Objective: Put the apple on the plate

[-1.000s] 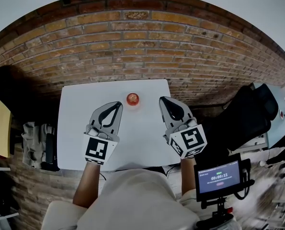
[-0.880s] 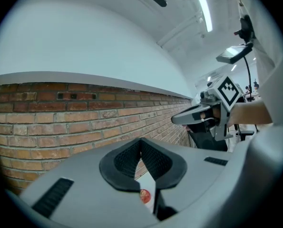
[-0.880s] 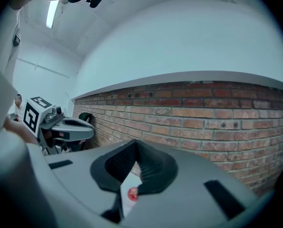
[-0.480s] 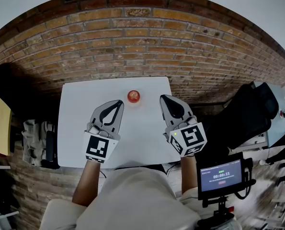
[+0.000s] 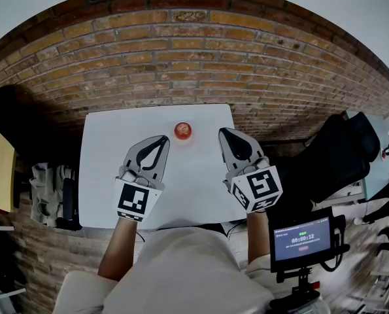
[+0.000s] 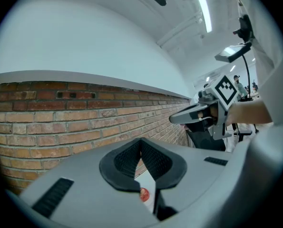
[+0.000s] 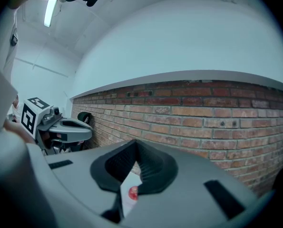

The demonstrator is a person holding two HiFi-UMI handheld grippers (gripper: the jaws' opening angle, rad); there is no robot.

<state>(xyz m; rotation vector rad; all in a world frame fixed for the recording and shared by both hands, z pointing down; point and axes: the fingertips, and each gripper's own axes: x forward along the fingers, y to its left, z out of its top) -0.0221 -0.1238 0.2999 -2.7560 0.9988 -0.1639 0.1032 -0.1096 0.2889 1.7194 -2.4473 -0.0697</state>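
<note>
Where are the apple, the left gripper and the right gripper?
apple (image 5: pixel 183 131), head view, middle of its red top.
left gripper (image 5: pixel 163 139), head view, at its closed fingertips.
right gripper (image 5: pixel 222 131), head view, at its closed fingertips.

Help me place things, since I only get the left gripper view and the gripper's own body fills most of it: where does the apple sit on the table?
Observer: In the head view the apple sits near the far edge of the white table, on the side toward the brick wall. It lies ahead of and between the left gripper and the right gripper, and neither touches it.
Operator: Is the right gripper holding anything?
Observer: No. The right gripper view shows its jaws together with nothing between them.
</note>
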